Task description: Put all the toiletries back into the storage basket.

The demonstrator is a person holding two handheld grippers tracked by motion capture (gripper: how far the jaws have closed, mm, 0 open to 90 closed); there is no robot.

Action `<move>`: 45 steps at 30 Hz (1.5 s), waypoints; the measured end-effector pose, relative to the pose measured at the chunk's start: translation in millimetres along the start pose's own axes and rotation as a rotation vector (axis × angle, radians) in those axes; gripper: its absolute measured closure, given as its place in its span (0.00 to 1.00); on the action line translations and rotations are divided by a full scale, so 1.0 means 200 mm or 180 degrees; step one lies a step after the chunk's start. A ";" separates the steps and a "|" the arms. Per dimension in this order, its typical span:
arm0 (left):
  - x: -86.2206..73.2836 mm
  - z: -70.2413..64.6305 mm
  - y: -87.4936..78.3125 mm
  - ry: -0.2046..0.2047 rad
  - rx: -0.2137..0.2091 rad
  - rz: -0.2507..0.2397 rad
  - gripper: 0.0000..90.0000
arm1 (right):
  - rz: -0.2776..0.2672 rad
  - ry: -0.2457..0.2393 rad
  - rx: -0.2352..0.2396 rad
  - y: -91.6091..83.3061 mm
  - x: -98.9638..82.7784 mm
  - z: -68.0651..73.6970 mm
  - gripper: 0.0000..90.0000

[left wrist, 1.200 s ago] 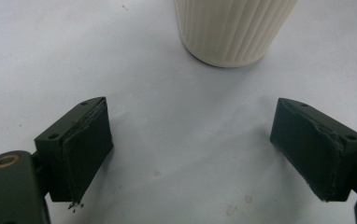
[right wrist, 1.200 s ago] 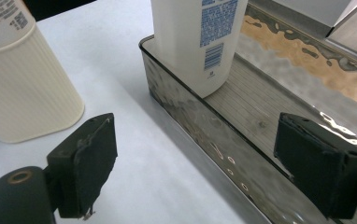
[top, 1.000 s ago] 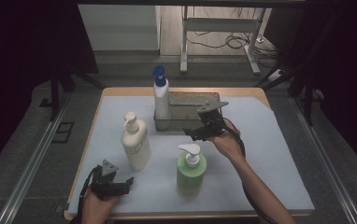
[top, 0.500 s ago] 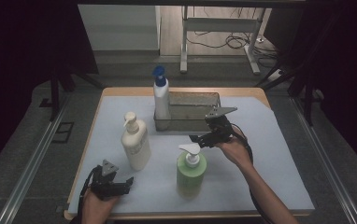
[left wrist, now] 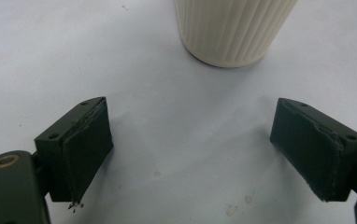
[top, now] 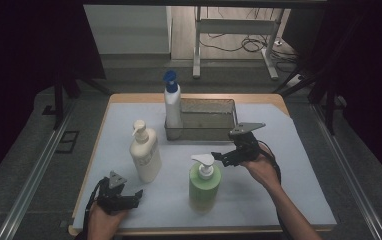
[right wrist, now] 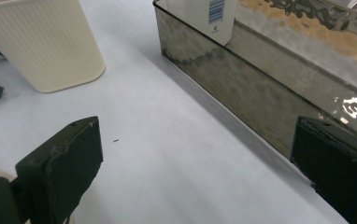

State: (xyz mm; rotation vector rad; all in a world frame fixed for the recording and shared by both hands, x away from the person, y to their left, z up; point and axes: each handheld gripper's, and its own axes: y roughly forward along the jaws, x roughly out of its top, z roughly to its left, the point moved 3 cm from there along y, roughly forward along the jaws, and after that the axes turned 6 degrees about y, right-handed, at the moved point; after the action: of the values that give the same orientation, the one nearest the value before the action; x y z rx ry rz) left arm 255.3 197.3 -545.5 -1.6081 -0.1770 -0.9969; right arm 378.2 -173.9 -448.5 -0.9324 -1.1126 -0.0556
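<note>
the right gripper point(top: 218, 156) hangs over the white table cover point(top: 299, 190) with its jaws spread wide and nothing between them — they have just been opening to that width. its tips point toward the pump of the green bottle point(top: 204, 186), which is just beside them, a little lower and nearer the person; no contact can be made out. the bottle stands upright, long axis vertical, its white pump head point(top: 203, 161) with the nozzle aimed left in the high view. it is a squat pale-green cylinder near the front middle of the table.

beyond the gripper sits the dark metal tray point(right wrist: 242, 88), holding a white bottle with a blue cap point(top: 172, 105). a cream ribbed bottle point(right wrist: 43, 42) stands to the left. the left gripper point(top: 138, 196), also wide apart and empty, rests near the table's front-left edge.
</note>
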 end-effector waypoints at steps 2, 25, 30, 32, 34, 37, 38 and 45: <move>0.00 0.00 0.00 0.0000 0.0000 0.0001 0.14 | 0.0006 0.0024 0.0000 -0.02 -0.02 0.00 0.03; 0.00 0.00 0.00 0.0012 0.0001 -0.0002 0.14 | -0.0047 -0.0017 0.0035 -0.24 -0.23 0.06 0.00; 0.00 0.00 0.00 -0.0002 0.0003 -0.0003 0.14 | 0.0006 -0.0010 0.0081 -0.29 -0.28 0.09 0.00; 0.00 0.00 0.00 -0.0003 0.0003 -0.0003 0.14 | 0.0031 0.0003 0.0116 -0.30 -0.30 0.10 0.00; 0.00 0.00 0.00 -0.0004 0.0004 -0.0002 0.14 | 0.0073 0.0008 0.0143 -0.31 -0.32 0.11 0.00; 0.00 0.00 0.00 -0.0005 0.0004 -0.0002 0.14 | 0.0114 -0.0010 0.0166 -0.33 -0.34 0.15 0.00; 0.00 0.00 0.00 -0.0005 0.0004 -0.0002 0.14 | 0.0139 -0.0039 0.0171 -0.34 -0.35 0.17 0.00; 0.00 0.00 0.00 -0.0007 0.0005 -0.0003 0.14 | 0.0230 -0.0167 0.0285 -0.35 -0.38 0.26 0.00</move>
State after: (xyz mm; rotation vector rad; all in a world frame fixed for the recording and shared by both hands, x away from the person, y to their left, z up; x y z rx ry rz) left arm 255.2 197.1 -545.5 -1.6078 -0.1800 -0.9955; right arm 269.8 -213.9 -459.5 -0.8973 -1.1197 0.0776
